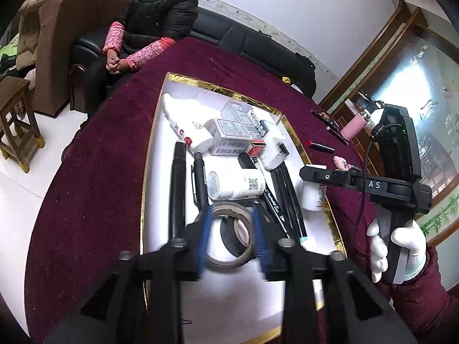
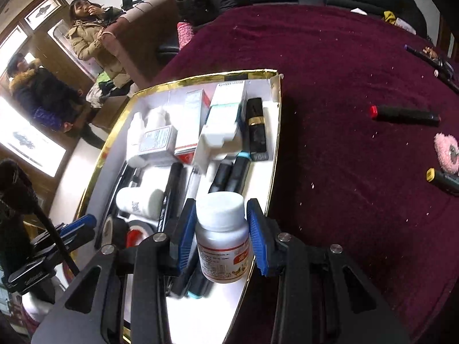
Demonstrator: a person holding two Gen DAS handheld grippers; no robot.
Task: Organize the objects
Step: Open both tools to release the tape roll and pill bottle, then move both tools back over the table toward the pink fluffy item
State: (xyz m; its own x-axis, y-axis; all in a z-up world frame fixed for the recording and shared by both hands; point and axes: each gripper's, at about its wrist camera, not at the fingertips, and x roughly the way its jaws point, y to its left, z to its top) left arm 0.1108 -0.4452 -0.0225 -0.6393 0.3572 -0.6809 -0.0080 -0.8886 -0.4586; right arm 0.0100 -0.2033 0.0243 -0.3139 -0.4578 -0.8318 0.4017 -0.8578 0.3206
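Note:
A white tray with a gold rim (image 1: 218, 87) (image 2: 200, 78) on the maroon cloth holds boxes, bottles, pens and markers. My left gripper (image 1: 233, 210) stands open at the tray's near end. Its blue pads sit either side of a brown tape roll (image 1: 229, 262), which lies on the tray floor over a black roll. My right gripper (image 2: 221, 205) (image 1: 311, 173) is shut on a white pill bottle (image 2: 222, 246) (image 1: 312, 195), upright with a white cap, at the tray's right rim. A white-gloved hand (image 1: 396, 246) carries that gripper.
Loose on the cloth right of the tray lie a red-tipped lipstick (image 2: 404, 113) (image 1: 320, 145), a pink puff (image 2: 446, 152), a yellow-ended marker (image 2: 441, 179) and pens (image 2: 430, 57). A pink cup (image 1: 354, 126) stands farther off. A person (image 1: 155, 20) sits at the table's far side.

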